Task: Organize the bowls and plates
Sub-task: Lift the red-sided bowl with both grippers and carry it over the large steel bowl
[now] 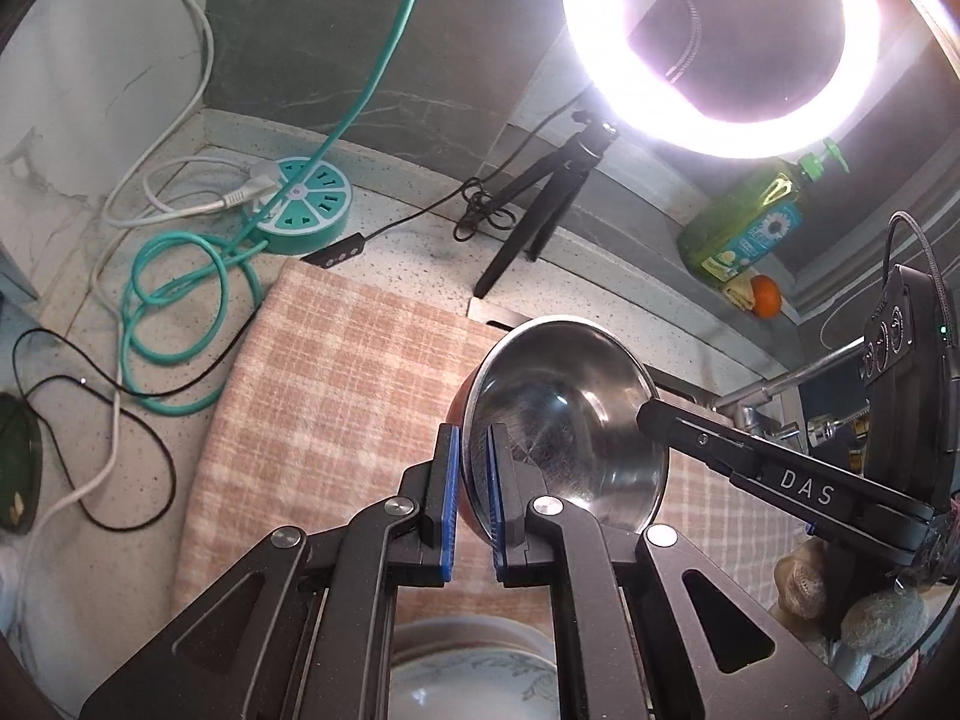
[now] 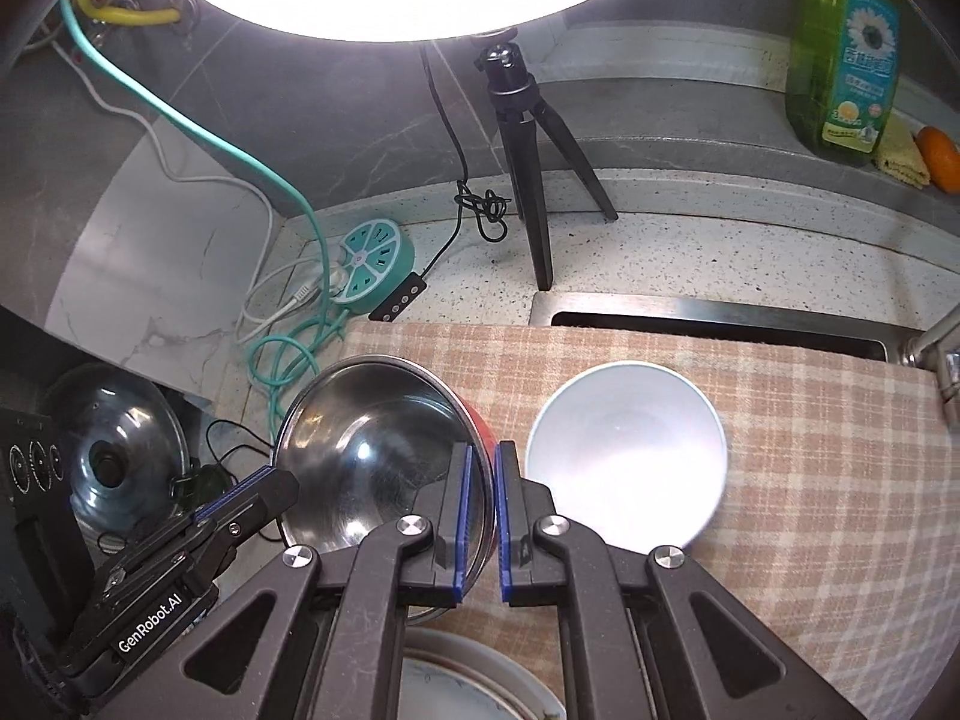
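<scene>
A steel bowl [image 1: 570, 414] with a red outside hangs tilted above the checked cloth [image 1: 336, 372]. My left gripper [image 1: 474, 441] is shut on its left rim, and my right gripper [image 2: 483, 459] is shut on the opposite rim of the steel bowl [image 2: 378, 438]. Each view shows the other gripper clamped across the bowl: the right gripper [image 1: 651, 411] and the left gripper [image 2: 267, 483]. An empty white bowl [image 2: 627, 456] sits on the cloth [image 2: 810, 468] just right of the steel one. Stacked patterned plates [image 1: 474, 678] [image 2: 456, 684] lie below the grippers, mostly hidden.
A lit ring light [image 1: 720, 42] on a small black tripod [image 2: 534, 138] stands behind the cloth. A teal power strip [image 1: 303, 204] with looped cables lies at back left. A green soap bottle [image 2: 846, 54] and an orange [image 2: 939, 156] sit on the ledge. A sink slot [image 2: 708, 330] borders the cloth; a pot lid [image 2: 114, 444] lies left.
</scene>
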The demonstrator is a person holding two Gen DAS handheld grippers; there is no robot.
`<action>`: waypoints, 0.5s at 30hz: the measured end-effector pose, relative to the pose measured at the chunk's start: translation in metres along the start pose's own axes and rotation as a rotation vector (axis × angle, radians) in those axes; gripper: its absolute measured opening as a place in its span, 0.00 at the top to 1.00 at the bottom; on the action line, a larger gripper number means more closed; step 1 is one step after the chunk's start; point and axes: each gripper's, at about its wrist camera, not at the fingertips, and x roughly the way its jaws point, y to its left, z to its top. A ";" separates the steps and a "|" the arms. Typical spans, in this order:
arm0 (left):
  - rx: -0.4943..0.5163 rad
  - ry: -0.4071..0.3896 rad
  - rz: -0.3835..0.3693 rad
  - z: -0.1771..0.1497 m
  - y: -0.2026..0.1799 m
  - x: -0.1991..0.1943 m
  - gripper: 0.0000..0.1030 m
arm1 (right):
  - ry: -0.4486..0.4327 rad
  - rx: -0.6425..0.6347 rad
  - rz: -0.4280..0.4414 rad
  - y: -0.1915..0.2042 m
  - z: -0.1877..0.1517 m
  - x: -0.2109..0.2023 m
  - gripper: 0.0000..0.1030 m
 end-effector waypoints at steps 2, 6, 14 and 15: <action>0.000 -0.007 0.003 -0.007 -0.005 -0.004 0.93 | -0.002 -0.002 0.007 -0.005 -0.006 -0.009 0.93; -0.002 -0.016 0.005 -0.022 -0.019 -0.011 0.93 | -0.004 -0.009 0.012 -0.016 -0.018 -0.022 0.93; -0.004 -0.023 0.002 -0.056 -0.051 -0.017 0.93 | -0.005 -0.013 0.021 -0.044 -0.044 -0.052 0.93; -0.005 -0.023 0.001 -0.059 -0.055 -0.018 0.93 | -0.006 -0.015 0.020 -0.047 -0.047 -0.056 0.93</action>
